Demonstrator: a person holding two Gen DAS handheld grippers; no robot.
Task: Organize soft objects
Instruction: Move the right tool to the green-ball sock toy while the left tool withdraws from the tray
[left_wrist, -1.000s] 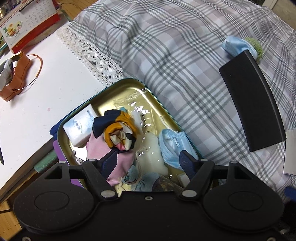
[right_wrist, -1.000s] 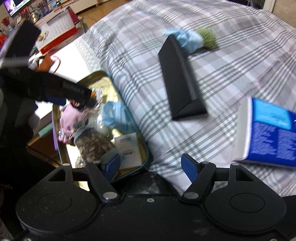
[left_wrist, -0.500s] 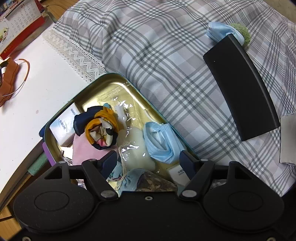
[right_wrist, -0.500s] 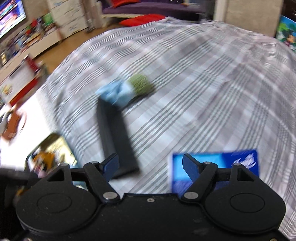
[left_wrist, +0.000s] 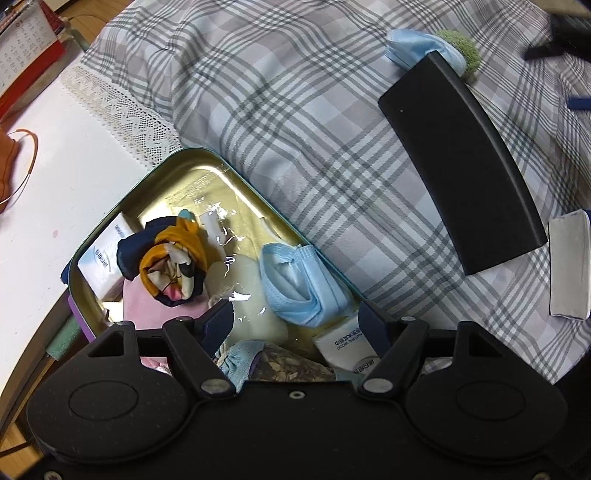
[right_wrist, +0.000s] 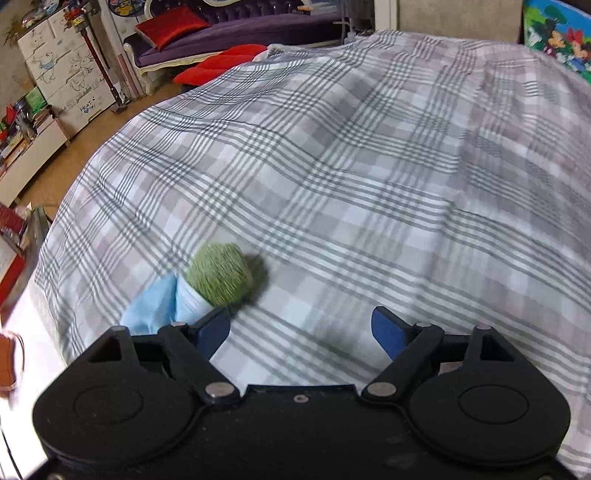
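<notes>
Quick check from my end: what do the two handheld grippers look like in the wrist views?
Both look alike. The left gripper and the right gripper each have a matte black body with two round raised discs, black angled linkage arms with silver pivot pins, and dark blue finger pads. No cables, markings, hands or sleeves show.

a long black box (left_wrist: 461, 166) lies on the plaid bedspread (left_wrist: 295, 92), a white book (left_wrist: 569, 266) just beside its near end; red cushions (right_wrist: 221, 62) lie beyond.
</notes>
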